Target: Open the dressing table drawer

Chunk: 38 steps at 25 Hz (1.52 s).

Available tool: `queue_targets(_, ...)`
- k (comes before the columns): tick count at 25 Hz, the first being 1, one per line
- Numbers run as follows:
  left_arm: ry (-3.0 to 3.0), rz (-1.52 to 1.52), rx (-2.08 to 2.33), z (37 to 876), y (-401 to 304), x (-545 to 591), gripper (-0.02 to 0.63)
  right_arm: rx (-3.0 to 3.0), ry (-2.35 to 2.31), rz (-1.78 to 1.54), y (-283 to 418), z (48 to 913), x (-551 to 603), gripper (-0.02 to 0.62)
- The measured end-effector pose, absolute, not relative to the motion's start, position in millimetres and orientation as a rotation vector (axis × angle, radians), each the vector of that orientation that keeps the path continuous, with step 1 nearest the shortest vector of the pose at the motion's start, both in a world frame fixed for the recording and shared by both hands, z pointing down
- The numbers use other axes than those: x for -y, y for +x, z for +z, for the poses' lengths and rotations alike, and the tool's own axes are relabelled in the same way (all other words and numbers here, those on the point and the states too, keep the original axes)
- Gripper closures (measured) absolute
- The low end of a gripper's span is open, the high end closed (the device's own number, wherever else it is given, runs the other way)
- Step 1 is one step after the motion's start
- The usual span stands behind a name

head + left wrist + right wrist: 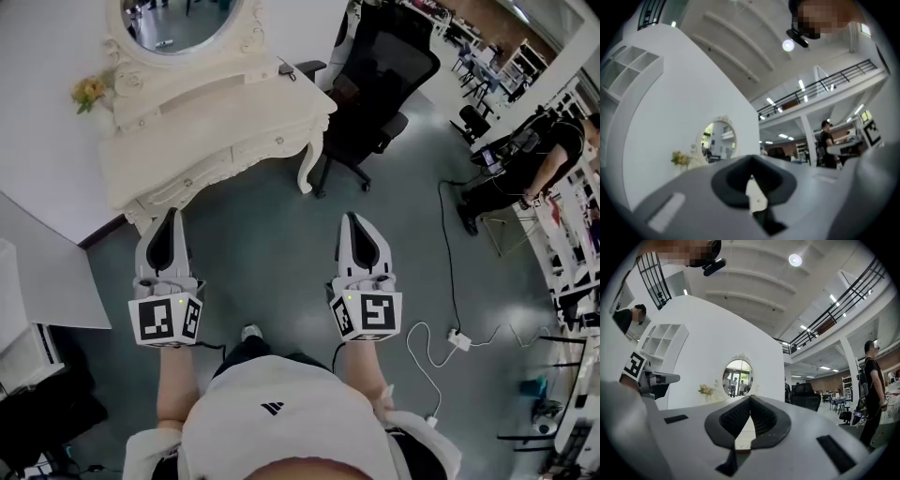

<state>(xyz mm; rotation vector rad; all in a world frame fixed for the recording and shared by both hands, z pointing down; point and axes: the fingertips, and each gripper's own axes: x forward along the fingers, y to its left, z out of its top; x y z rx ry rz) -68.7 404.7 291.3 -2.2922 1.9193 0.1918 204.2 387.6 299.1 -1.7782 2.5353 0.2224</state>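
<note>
Since neither tool has reached the furniture, I read this as the approach, with the drawer shut and untouched. Furthest left, a small bunch of yellow flowers [89, 92] sits on the end of the cream, carved dressing table [202, 112], which stands against the white wall under its oval mirror [183, 19]. My left gripper [170, 217] hovers near the table's left end, jaws pressed together on nothing and held roughly level, I judge, to line up with the front. The long cream drawer front [272, 145] with its small knobs runs along the table's edge, ahead of and between the two tools. My right gripper [352, 220], well apart from the table, likewise has its jaws closed and empty; it would have to part them before taking a knob. Right of the table stands a black mesh office chair [380, 70]. The grey floor [272, 253] looks smooth. A white cable [427, 347] trails across it, and a person in black [539, 159] works at the far right.
</note>
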Motion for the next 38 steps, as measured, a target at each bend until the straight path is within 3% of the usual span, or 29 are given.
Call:
queue_targets(22, -2.343, 0.193, -1.854, 296.7, -92.1, -358.0, 0.598, -2.470, -1.825, 0.170, 182.9, 309.4, -350.1, 0.597)
queue_targets(38, -2.277, 0.197, -1.924, 296.1, -114.0, -257.0, 0.598, -2.493, -1.769, 0.181, 169.7, 305.8, -229.7, 0.597)
